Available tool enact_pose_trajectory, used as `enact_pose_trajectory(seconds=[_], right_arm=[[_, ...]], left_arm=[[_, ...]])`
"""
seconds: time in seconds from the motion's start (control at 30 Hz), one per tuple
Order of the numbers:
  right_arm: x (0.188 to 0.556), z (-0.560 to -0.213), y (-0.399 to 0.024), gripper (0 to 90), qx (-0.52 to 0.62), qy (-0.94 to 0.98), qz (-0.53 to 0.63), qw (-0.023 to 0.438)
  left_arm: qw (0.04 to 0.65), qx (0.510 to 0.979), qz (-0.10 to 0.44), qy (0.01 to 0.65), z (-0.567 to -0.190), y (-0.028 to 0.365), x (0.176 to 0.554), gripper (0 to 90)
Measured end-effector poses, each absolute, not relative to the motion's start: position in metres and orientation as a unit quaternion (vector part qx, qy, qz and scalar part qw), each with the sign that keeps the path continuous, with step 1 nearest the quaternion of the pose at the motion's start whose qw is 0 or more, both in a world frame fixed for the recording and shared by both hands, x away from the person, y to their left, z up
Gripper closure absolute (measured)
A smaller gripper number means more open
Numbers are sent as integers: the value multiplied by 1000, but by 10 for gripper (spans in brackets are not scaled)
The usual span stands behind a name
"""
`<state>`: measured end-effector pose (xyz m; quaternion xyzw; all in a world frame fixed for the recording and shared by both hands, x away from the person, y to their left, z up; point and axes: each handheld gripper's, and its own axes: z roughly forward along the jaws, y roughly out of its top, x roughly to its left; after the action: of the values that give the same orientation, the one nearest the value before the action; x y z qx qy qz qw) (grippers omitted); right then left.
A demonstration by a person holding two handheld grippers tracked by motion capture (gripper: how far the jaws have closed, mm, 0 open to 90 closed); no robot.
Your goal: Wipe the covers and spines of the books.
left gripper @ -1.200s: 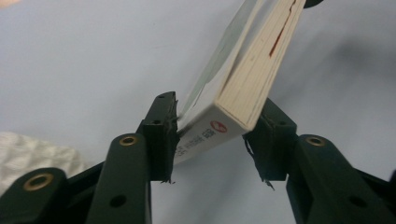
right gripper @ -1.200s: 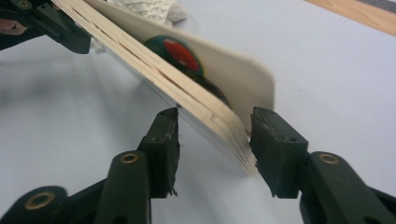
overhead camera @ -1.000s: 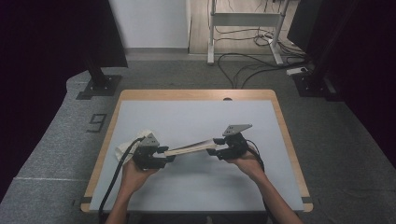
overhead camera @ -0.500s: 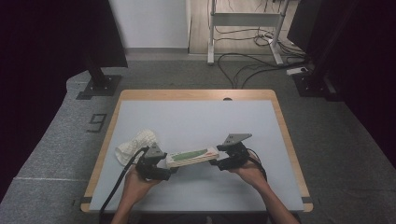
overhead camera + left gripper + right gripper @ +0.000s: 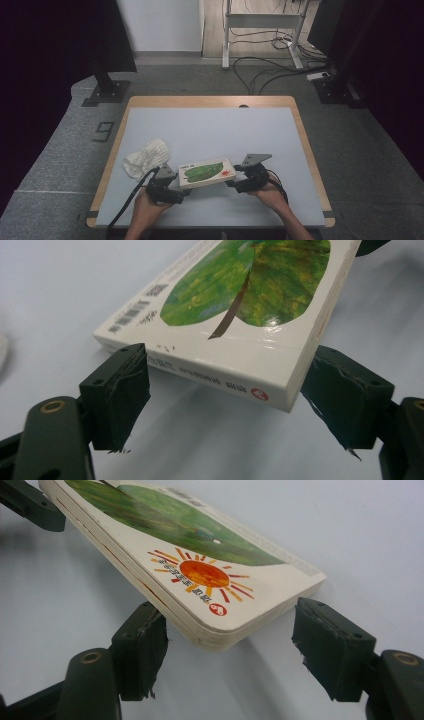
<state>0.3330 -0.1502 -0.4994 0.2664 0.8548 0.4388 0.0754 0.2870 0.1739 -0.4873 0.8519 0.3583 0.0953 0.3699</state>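
A white board book with a green leaf and an orange sun on its cover lies low over the near part of the table, between my two grippers. In the left gripper view its spine end sits between the pads of my left gripper, whose jaws have just been opening and stand off the book. In the right gripper view the sun end reaches between the spread jaws of my right gripper, which have also been opening. From above, the left gripper and right gripper flank the book.
A crumpled white cloth lies left of the book, close to the left hand. The pale table top has a wooden rim. Dark stands and cables stand on the floor beyond the table.
Both hands came toward the near edge and sank with the book, which went from a tilt in the air to nearly flat and low. The jaws at both ends have spread.
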Motion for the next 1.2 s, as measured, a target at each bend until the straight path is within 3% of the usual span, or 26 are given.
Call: enact_pose_trajectory(seconds=[0.87,1.2], right_arm=[[311,-527,-149,296,246,867,424,95],[312,-531,-152,301,248,865,429,78]], left_arm=[[337,869,108,346,-517,165,272,222],[327,875,114,337,-520,164,271,226]])
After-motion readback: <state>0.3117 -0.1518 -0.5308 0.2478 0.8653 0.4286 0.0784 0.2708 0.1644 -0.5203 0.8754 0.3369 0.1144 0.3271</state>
